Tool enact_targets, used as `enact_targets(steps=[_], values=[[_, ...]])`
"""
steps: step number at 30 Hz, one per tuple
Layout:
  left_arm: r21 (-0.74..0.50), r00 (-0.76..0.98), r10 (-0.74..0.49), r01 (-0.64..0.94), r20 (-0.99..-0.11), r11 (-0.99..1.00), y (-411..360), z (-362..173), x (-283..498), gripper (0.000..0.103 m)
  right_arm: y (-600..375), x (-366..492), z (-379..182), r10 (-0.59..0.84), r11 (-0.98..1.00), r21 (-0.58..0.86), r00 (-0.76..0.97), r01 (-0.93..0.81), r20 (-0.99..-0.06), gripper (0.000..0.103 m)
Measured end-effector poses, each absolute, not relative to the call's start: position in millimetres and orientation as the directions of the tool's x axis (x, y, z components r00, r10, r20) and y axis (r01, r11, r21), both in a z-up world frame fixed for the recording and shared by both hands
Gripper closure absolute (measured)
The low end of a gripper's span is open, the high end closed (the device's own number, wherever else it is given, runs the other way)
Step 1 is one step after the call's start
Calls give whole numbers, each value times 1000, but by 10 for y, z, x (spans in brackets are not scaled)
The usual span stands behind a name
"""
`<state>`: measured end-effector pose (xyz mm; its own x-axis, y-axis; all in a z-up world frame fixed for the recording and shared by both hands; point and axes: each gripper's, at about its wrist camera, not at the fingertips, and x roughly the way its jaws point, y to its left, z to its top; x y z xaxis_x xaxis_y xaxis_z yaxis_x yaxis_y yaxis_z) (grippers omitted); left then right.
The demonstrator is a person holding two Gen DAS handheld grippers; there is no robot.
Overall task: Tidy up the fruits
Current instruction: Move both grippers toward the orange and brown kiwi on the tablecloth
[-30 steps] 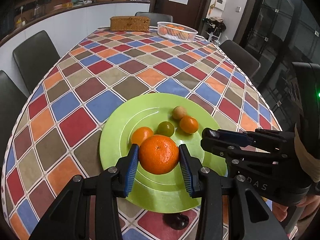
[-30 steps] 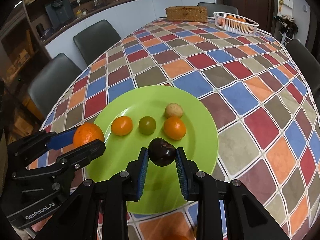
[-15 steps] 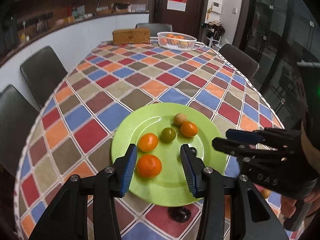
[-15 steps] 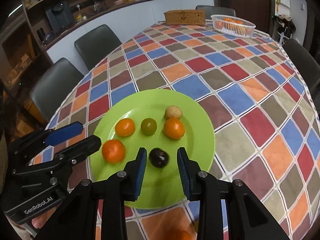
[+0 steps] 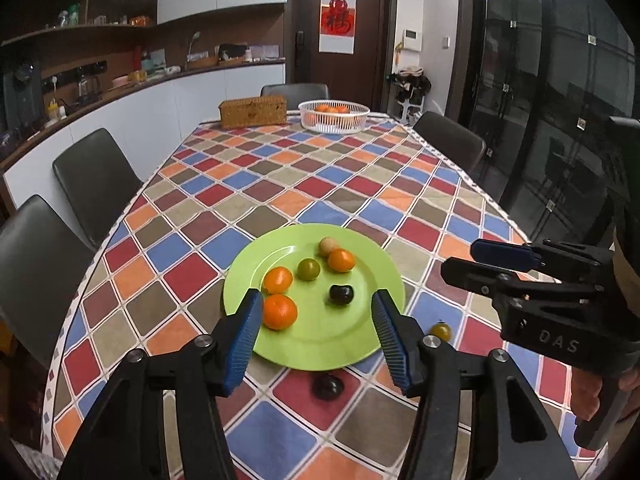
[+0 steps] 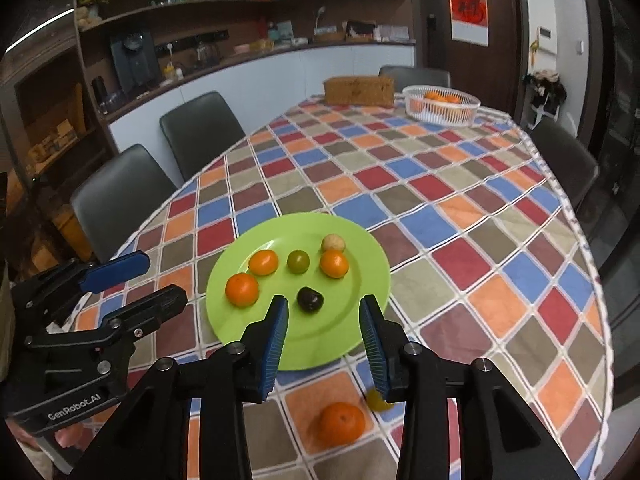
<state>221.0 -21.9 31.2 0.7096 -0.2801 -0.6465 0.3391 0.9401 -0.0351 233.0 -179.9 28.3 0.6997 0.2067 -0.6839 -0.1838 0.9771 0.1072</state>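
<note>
1. Checkered tablecloth [image 5: 340, 184] in bright diamonds covers a long dining table, with a white basket [image 5: 334, 115] of oranges at the far end and a green plate [image 5: 376, 264] near the camera.
2. A second ago the left gripper [image 5: 316, 332] clamped a large orange [image 5: 280, 311] and the right gripper [image 6: 323, 332] a dark plum [image 6: 310, 299]; both fruits now lie loose on the plate, and the plate looks farther off in both views.
3. Left gripper's jaws have just been opening; they stand moderately apart with nothing between them, the orange just beside the left pad in view but untouched.
4. Right gripper's jaws have also just been opening, less widely, and hold nothing; the plum sits beyond them.
5. Four smaller fruits share the plate; another orange [image 6: 341, 423] lies on the cloth nearby.
</note>
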Motion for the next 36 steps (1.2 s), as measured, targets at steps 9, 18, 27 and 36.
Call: enact_targets(steps=[9, 18, 27, 36], values=[[-21, 736, -324, 388, -595, 921, -420, 478, 1800, 38, -1995, 1862, 449, 198, 980, 117, 746, -160, -636, 59], [-24, 716, -361, 433, -598, 901, -649, 397, 1635, 36, -2223, 1563, 382, 152, 988, 115, 758, -102, -635, 59], [-18, 681, -406, 500, -609, 866, -860, 219, 1584, 36, -2394, 1347, 207, 95, 994, 101, 754, -38, -650, 59], [0, 638, -440, 568, -632, 823, -1018, -70, 1618, 36, -2534, 1275, -130, 63, 993, 117, 714, 26, -697, 59]])
